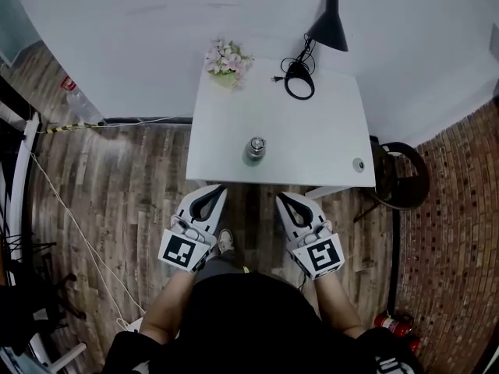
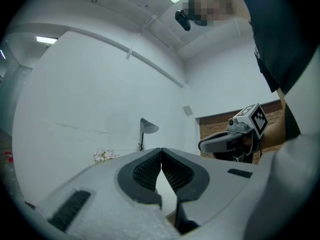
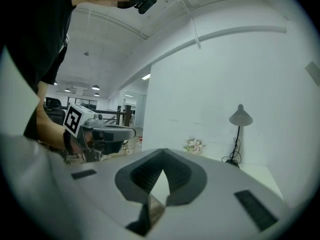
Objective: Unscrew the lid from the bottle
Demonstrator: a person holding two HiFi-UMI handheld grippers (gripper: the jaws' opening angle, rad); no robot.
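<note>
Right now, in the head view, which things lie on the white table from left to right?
Flowers → bottle → lamp → small round disc near the right edge.

My left tool (image 1: 221,187) and right tool (image 1: 281,196): matt white plastic, ribbed black pads (image 2: 145,171). White rectangular bench (image 1: 312,142): smooth, matt. Small grey bottle (image 1: 255,154), round lid (image 1: 256,142): glossy, metallic. Floor (image 1: 117,193): worn grey wood planks.
</note>
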